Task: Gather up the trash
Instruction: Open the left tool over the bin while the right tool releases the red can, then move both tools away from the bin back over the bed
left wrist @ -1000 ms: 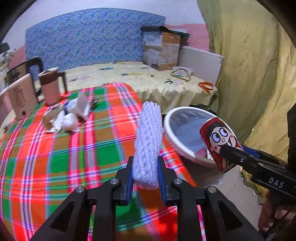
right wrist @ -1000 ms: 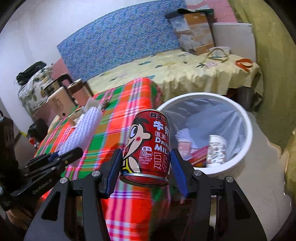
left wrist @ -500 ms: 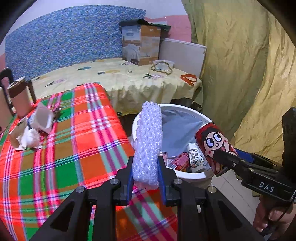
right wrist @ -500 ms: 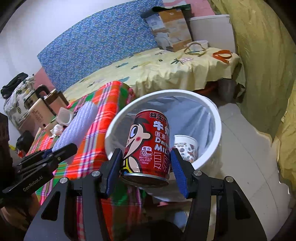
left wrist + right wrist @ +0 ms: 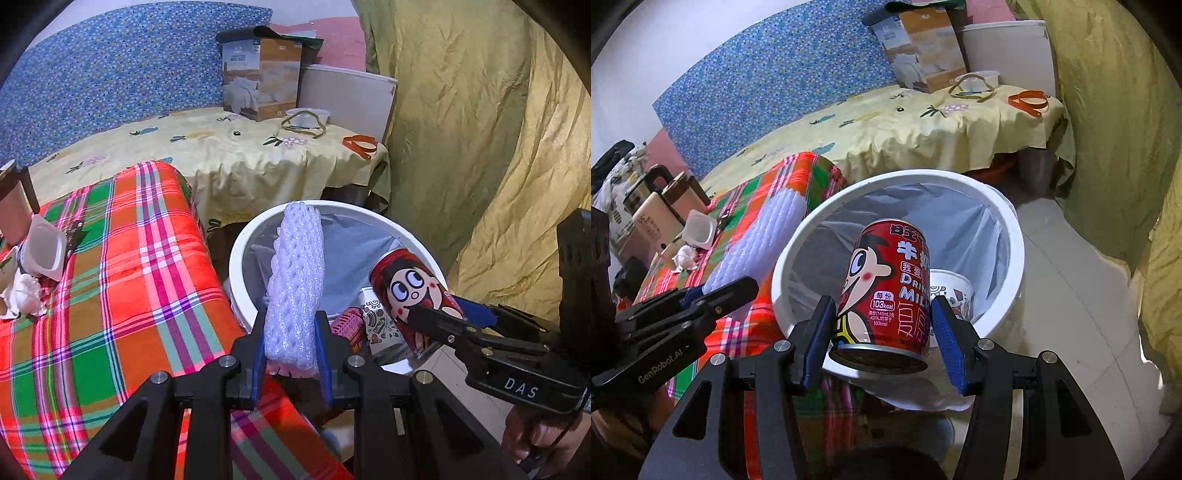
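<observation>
Above the white bin (image 5: 1004, 221), the right gripper (image 5: 882, 334) clamps a red milk can (image 5: 886, 291) while the left gripper (image 5: 291, 354) pinches a white foam net (image 5: 295, 280), seemingly over the rim.

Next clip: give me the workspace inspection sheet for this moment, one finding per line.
Surface: plaid tablecloth, bare in the middle.
Job's things: white foam net and red milk can, both held over the white bin; a paper cup lies inside the bin.
Clutter: yogurt cup and crumpled tissue on the cloth's far left.
Grippers: left gripper shut on the foam net; right gripper shut on the can.
Cables: nothing seen.
Surroundings: yellow-covered table with a cardboard box; yellow curtain at right.
</observation>
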Demonstrator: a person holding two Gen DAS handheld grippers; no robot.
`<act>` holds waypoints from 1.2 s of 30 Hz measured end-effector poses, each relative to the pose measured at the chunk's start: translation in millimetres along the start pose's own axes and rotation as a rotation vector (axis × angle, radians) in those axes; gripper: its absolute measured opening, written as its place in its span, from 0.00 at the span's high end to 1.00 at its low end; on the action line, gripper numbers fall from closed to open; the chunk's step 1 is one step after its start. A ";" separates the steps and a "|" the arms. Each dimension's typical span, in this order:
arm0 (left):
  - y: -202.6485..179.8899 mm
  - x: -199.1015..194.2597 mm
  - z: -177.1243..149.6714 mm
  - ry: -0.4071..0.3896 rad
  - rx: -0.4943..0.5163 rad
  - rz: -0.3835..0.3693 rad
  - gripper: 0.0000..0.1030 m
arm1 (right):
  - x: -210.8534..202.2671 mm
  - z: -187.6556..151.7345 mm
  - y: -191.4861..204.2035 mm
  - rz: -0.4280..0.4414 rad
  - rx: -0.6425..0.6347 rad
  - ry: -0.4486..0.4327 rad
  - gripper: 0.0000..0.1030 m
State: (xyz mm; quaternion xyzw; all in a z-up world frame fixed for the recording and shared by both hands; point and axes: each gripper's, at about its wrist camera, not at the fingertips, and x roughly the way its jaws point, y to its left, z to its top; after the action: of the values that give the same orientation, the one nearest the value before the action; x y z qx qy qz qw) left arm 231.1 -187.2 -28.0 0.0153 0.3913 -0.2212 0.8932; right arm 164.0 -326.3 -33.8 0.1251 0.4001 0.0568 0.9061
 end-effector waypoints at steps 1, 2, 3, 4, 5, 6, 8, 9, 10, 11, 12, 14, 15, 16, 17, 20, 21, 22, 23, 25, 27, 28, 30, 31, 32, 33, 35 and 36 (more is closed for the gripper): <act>0.4 2.1 0.2 0.004 -0.001 -0.003 0.76 | 0.7 0.5 -0.4 -0.002 -0.001 0.004 0.47; 1.6 3.9 0.3 0.007 -0.004 -0.004 0.75 | 1.6 0.7 -1.2 -0.005 -0.002 0.007 0.47; 2.4 5.8 0.4 0.011 -0.007 -0.007 0.75 | 3.0 1.4 -1.8 -0.008 -0.002 0.013 0.47; 3.5 7.5 0.8 0.011 -0.010 -0.009 0.75 | 3.5 2.0 -2.4 -0.006 0.000 0.014 0.47; 4.7 8.1 0.9 0.012 -0.012 -0.012 0.75 | 3.9 2.8 -3.0 -0.007 0.002 0.018 0.47; 5.6 9.5 1.3 0.015 -0.017 -0.013 0.75 | 4.3 4.0 -3.5 -0.009 0.001 0.022 0.47; 6.9 10.7 1.6 0.017 -0.020 -0.016 0.73 | 5.1 5.3 -3.7 -0.014 0.000 0.025 0.47; 7.5 11.0 1.9 0.016 -0.021 -0.015 0.73 | 4.7 5.8 -4.5 -0.014 0.001 0.025 0.47; 8.1 11.2 2.1 0.013 -0.022 -0.015 0.72 | 4.7 6.4 -4.6 -0.015 0.001 0.024 0.47; 8.5 11.0 2.1 0.012 -0.025 -0.017 0.70 | 4.1 6.2 -4.8 -0.016 0.003 0.021 0.47; 9.1 10.6 2.5 0.009 -0.029 -0.022 0.69 | 2.7 6.2 -5.1 -0.016 0.004 0.017 0.47; 9.6 8.1 2.7 0.000 -0.034 -0.029 0.60 | 0.4 5.5 -5.3 -0.019 0.009 0.011 0.47; 9.6 6.7 3.3 -0.005 -0.035 -0.031 0.58 | -0.7 5.0 -5.5 -0.019 0.012 0.008 0.47; 9.9 5.3 3.5 -0.011 -0.037 -0.035 0.56 | -1.4 4.7 -5.1 -0.019 0.013 0.006 0.47; 10.3 3.9 3.6 -0.015 -0.040 -0.040 0.55 | -3.0 3.8 -5.0 -0.018 0.014 0.003 0.47; 10.6 -1.6 3.0 -0.023 -0.042 -0.033 0.55 | -6.9 3.9 -4.0 -0.016 0.016 -0.007 0.47; 10.7 -3.2 2.8 -0.026 -0.042 -0.033 0.55 | -8.4 3.5 -3.2 -0.013 0.015 -0.011 0.47; 11.0 -6.4 1.8 -0.030 -0.044 -0.032 0.55 | -9.8 3.0 -1.8 -0.010 0.015 -0.014 0.47; 11.2 -9.4 0.9 -0.033 -0.046 -0.030 0.55 | -11.5 2.5 -0.5 -0.008 0.013 -0.018 0.47; 12.1 -17.3 -2.4 -0.041 -0.050 -0.020 0.55 | -15.4 1.0 2.7 -0.004 0.006 -0.027 0.47; 12.7 -24.1 -5.5 -0.045 -0.053 -0.009 0.55 | -17.7 0.6 5.7 0.001 0.001 -0.032 0.47; 13.8 -29.3 -7.8 -0.051 -0.056 -0.004 0.55 | -19.8 -0.5 7.2 0.007 0.000 -0.035 0.47; 15.3 -38.2 -11.2 -0.061 -0.061 0.007 0.55 | -22.6 -1.7 11.0 0.015 -0.005 -0.040 0.47; 16.5 -43.9 -13.4 -0.066 -0.065 0.017 0.55 | -24.0 -2.0 13.2 0.019 -0.009 -0.042 0.47; 18.0 -50.0 -15.7 -0.073 -0.070 0.026 0.55 | -26.2 -3.1 16.5 0.025 -0.015 -0.045 0.47; 19.0 -54.4 -17.0 -0.078 -0.073 0.030 0.55 | -27.7 -3.5 19.0 0.030 -0.020 -0.047 0.47; 21.2 -65.9 -20.7 -0.091 -0.079 0.046 0.55 | -30.8 -5.5 25.0 0.041 -0.031 -0.049 0.47; 22.3 -71.6 -22.7 -0.098 -0.082 0.054 0.55 | -32.1 -6.3 28.6 0.047 -0.037 -0.051 0.47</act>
State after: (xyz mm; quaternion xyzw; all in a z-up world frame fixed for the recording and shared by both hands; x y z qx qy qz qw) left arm 181.8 -135.1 3.5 -0.0216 0.3555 -0.1813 0.9167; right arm 137.6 -304.2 -7.3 0.1192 0.3727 0.0821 0.9166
